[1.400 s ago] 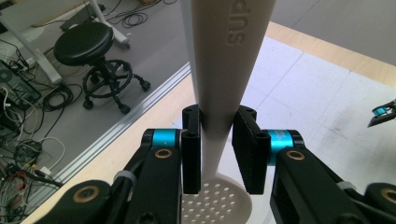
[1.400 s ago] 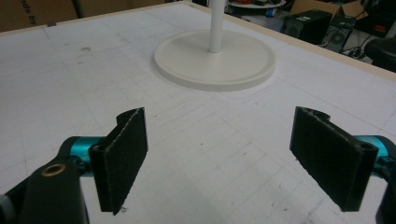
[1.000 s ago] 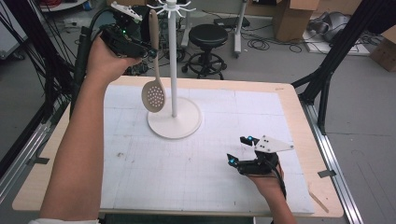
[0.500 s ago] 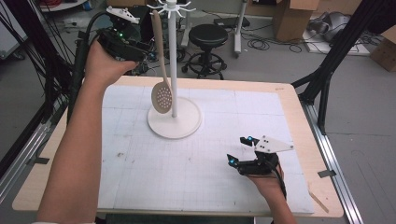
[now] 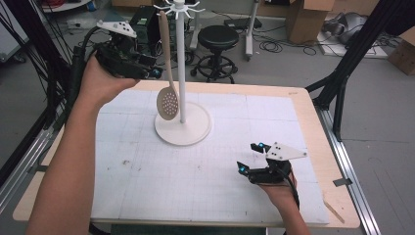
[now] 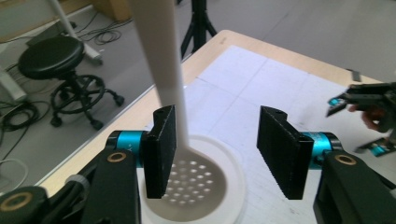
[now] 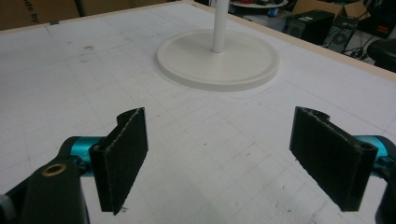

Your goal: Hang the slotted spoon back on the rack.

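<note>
A white slotted spoon (image 5: 167, 103) hangs by its handle from a hook at the top of the white stand (image 5: 182, 63), with its bowl just above the round base. My left gripper (image 5: 151, 71) is raised at the handle's left. Its jaws have just been opening. In the left gripper view the spoon handle (image 6: 161, 56) passes between the open pads of the left gripper (image 6: 217, 149), close against the left pad (image 6: 161, 154), with a wide gap to the right one. My right gripper (image 5: 250, 156) rests open on the mat with nothing between its fingers (image 7: 224, 163).
The stand's base (image 7: 219, 60) sits at the back middle of the white gridded mat (image 5: 195, 196), on a wooden table (image 5: 313, 127). A black stool (image 5: 220, 39), cables and boxes are on the floor beyond. Black frame legs flank the table.
The left gripper's jaws have opened off the spoon handle and the hand has sunk a little. The spoon now hangs closer to the pole. The right gripper has not moved.
</note>
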### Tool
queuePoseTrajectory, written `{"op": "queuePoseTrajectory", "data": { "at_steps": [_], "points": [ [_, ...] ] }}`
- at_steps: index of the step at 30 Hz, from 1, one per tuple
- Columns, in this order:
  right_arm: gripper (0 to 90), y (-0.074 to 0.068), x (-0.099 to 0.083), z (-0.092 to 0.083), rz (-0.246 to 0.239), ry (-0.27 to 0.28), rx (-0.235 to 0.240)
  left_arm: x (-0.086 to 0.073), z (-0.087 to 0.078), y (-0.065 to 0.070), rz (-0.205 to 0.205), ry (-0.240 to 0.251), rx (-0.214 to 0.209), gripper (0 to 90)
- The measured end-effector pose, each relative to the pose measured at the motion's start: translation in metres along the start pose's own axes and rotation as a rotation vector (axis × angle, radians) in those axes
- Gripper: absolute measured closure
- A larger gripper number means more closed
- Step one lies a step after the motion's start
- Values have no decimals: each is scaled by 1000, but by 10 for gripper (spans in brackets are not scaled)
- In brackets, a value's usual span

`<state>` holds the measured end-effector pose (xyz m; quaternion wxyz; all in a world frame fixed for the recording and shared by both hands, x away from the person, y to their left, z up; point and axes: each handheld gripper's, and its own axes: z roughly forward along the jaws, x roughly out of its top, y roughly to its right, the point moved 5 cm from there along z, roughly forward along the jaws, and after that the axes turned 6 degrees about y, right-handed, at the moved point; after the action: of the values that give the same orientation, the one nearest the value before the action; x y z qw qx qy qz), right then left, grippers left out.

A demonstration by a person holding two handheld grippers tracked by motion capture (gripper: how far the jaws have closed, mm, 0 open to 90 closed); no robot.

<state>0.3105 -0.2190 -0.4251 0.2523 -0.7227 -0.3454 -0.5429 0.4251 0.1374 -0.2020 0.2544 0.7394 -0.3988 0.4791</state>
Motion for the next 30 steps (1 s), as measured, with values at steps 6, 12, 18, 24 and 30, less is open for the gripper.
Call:
{"op": "queuePoseTrajectory", "data": {
  "at_steps": [6, 12, 18, 24, 30],
  "points": [
    [183, -1, 0, 2, -11, -3, 1, -15, -4, 7, 2, 16, -28, 428],
    [183, -1, 0, 2, -10, -4, -1, -28, -8, 12, -14, 42, -51, 378],
    [183, -1, -1, 2, -10, -9, -1, -48, -4, 15, -29, 25, -69, 316],
    [183, -1, -2, 2, -6, -13, -1, -70, -3, 18, -15, 37, -83, 278],
    [186, -1, -2, 2, -8, -10, -1, -88, -5, 23, -17, 64, -94, 210]
  ]
}}
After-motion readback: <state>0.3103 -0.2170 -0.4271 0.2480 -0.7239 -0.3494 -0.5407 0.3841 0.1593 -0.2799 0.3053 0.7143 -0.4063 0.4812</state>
